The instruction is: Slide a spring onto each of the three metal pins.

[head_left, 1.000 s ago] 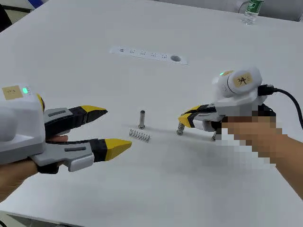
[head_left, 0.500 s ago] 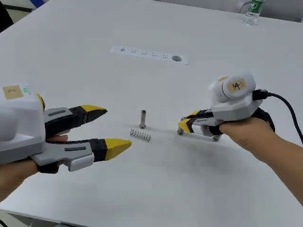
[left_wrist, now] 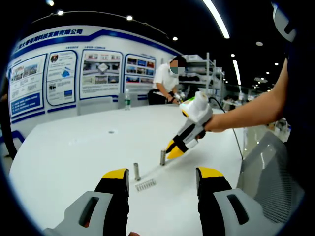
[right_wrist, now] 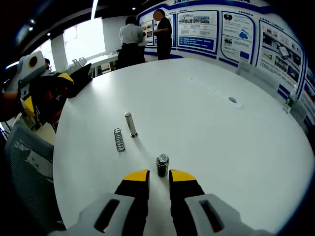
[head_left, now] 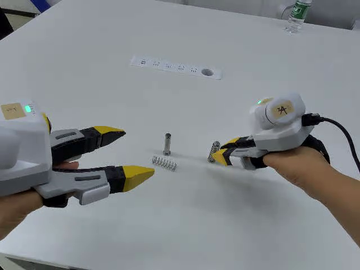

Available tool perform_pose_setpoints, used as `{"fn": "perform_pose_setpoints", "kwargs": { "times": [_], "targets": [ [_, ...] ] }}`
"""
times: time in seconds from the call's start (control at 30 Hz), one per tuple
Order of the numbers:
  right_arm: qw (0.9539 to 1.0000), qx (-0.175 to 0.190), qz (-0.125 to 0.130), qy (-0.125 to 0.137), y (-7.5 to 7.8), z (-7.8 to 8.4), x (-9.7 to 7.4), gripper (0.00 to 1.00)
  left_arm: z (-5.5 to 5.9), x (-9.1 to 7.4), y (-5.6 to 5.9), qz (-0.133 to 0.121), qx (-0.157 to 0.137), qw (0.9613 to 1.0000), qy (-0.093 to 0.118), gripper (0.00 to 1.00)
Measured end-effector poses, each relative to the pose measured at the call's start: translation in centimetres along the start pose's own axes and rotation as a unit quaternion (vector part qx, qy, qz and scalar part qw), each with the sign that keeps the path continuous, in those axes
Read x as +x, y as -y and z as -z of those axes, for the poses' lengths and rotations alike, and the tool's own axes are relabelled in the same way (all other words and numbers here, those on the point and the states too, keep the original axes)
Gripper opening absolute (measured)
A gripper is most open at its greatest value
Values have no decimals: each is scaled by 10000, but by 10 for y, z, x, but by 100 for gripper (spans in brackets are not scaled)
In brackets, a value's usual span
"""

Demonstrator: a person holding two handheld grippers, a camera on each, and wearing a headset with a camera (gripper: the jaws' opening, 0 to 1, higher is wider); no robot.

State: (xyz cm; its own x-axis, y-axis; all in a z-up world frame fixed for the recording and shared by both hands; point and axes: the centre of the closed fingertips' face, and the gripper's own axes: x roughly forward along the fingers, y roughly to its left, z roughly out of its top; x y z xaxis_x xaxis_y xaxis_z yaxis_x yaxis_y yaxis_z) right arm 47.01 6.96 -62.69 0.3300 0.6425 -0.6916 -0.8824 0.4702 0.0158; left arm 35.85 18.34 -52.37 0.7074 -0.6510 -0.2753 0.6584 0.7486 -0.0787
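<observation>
You can read very little here. The round tan sticker (head_left: 283,109) on your right tongs (head_left: 219,156) bears a dark mark like a letter A, and the strokes beside it are unclear. The tan sticker (head_left: 12,110) on your left tongs (head_left: 139,152) is too faint to read. In the left gripper view, blue Chinese characters (left_wrist: 51,35) run above the wall posters (left_wrist: 102,66), all too small to read. The bottle (head_left: 296,12) at the surface's (head_left: 84,67) far right edge has an illegible green label.

White worktop (head_left: 84,67), rounded edge. Blue-bordered display panels (left_wrist: 102,66) line the wall (left_wrist: 44,112). Ceiling strip lights (left_wrist: 215,18) lit. Grey mesh chair (right_wrist: 27,177) stands at the worktop's edge. Bright window (right_wrist: 83,37) behind.
</observation>
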Motion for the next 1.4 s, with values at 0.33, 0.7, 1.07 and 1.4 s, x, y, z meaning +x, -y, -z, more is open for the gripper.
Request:
{"fn": "perform_pose_setpoints", "kwargs": {
  "times": [0.33,0.7,1.07,1.4],
  "targets": [
    [9997,-170,-190,-47,-22,1,0,17,0,0,1,14,9,10000,-8,56],
    [9978,-444,-489,62,-55,-20,11,17,2,-2,0,-3,11,10000,-22,56],
    [9928,-903,-782,24,-82,-45,36,17,4,-4,-2,-54,-1,10000,-28,56],
    [9897,-1142,-862,-108,-92,-51,60,17,8,-10,-6,-126,-38,9999,-52,56]
  ]
}}
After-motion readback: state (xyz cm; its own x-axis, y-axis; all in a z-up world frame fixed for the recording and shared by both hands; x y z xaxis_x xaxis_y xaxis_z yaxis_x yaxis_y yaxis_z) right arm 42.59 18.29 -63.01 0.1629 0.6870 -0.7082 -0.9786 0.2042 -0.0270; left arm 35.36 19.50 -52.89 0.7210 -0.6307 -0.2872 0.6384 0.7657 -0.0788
